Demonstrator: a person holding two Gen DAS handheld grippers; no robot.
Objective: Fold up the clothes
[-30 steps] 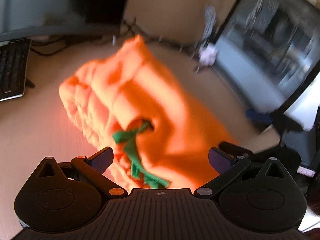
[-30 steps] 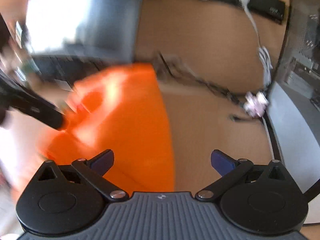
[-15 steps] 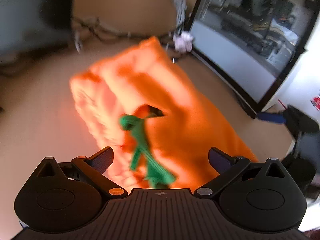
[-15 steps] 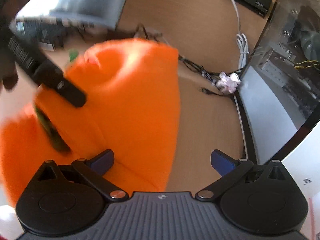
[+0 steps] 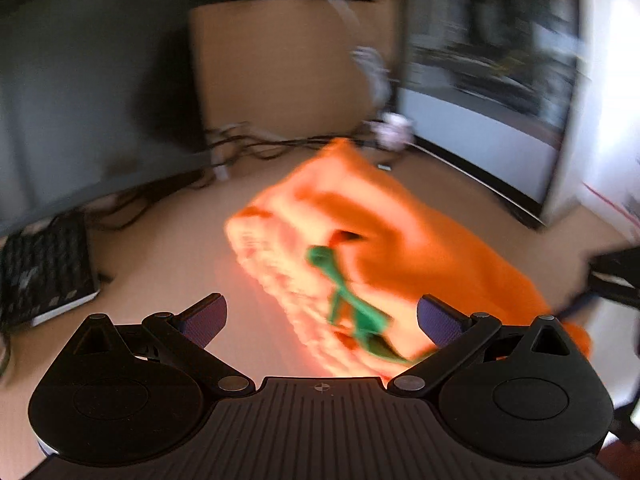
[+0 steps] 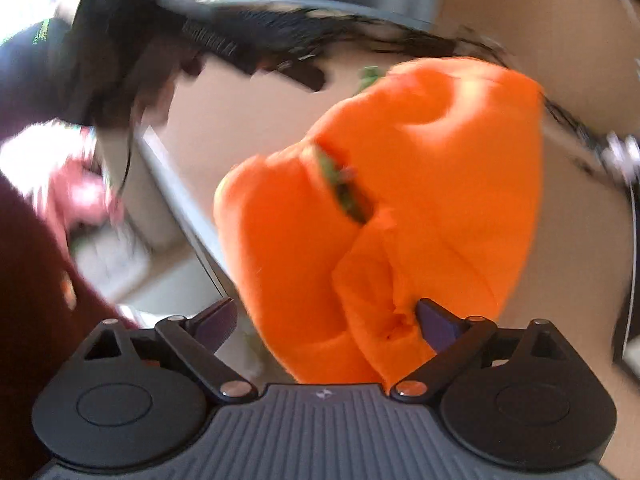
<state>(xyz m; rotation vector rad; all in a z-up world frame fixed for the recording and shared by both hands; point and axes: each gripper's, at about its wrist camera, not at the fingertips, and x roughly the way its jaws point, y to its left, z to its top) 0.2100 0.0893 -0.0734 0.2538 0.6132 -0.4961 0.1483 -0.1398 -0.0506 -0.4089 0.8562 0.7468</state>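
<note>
**Orange garment bunched between two open grippers**

The orange garment [image 5: 360,240] lies bunched on the counter [image 5: 160,264], its green drawstring [image 5: 348,304] trailing toward the left hand-held gripper [image 5: 320,316]. From that gripper the cloth sits at 12 to 2 o'clock, its long axis running from 11 to 4 o'clock; the jaws stand wide apart and hold nothing. The right hand-held gripper [image 6: 326,320] is nearer: in its view the garment [image 6: 400,208] fills 12 to 1 o'clock, and a fold reaches between its spread fingers, against the right fingertip [image 6: 436,322]. Motion blur hides whether any cloth is lifted off the counter.
</note>
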